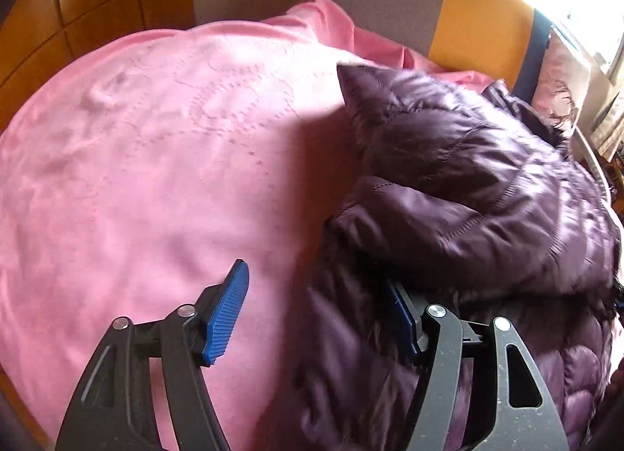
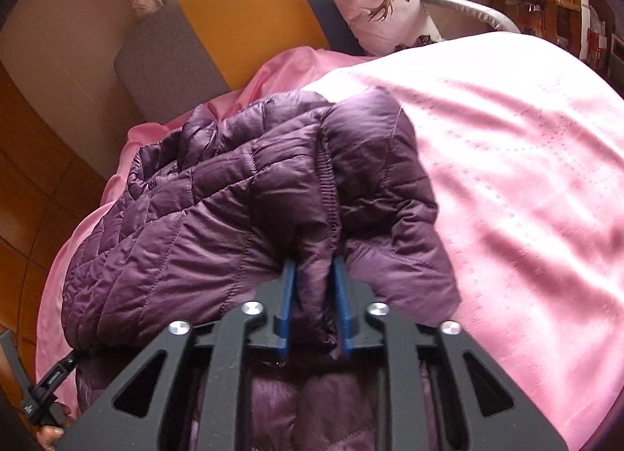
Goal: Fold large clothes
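Right tongs pinch a jacket fold to carry it over — left tongs gape wide, empty, straddling the hem on the bed.

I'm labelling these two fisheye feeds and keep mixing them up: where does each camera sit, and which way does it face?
Left wrist: on the left gripper, facing down at the pink bedspread; its open fingers show, the purple jacket at one.
Right wrist: on the right gripper, facing the headboard; its fingers flank a jacket fold.
Shared: jacket, bedspread, headboard.
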`<state>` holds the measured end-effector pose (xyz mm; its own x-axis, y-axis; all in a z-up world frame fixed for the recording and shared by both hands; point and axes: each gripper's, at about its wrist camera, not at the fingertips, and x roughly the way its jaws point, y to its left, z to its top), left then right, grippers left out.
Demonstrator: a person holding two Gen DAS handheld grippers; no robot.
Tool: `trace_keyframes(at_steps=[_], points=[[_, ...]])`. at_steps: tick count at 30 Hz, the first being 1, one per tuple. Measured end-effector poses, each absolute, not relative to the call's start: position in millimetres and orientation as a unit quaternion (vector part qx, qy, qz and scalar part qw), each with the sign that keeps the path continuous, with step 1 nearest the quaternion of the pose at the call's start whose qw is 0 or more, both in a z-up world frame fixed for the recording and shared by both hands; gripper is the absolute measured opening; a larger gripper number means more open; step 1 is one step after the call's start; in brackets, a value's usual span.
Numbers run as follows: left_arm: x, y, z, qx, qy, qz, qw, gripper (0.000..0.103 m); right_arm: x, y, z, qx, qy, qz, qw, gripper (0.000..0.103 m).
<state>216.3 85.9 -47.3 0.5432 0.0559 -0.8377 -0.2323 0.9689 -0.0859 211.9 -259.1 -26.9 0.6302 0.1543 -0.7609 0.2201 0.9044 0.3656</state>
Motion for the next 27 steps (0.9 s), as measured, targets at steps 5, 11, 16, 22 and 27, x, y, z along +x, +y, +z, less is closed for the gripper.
trace_keyframes(at_steps=[5,11,16,22,27], points=[[200,103,-11,-0.106,0.411,0.066,0.903,0.076,194,-242,13,0.176,0.366,-0.011,0.914,0.071],[229,71,15,-0.126,0.377,-0.007,0.917,0.076,225,-187,18,0.106,0.368,0.015,0.924,0.091],[266,31,12,-0.103,0.377,-0.05,0.919,0.076,260,-173,-13,0.061,0.397,-0.012,0.916,0.095],[308,14,-40,-0.068,0.447,-0.058,0.89,0.076,278,-178,-57,0.049,0.42,-0.011,0.906,0.096],[302,15,-66,-0.06,0.437,-0.067,0.895,0.076,285,-175,-74,0.043,0.432,-0.015,0.901,0.097]])
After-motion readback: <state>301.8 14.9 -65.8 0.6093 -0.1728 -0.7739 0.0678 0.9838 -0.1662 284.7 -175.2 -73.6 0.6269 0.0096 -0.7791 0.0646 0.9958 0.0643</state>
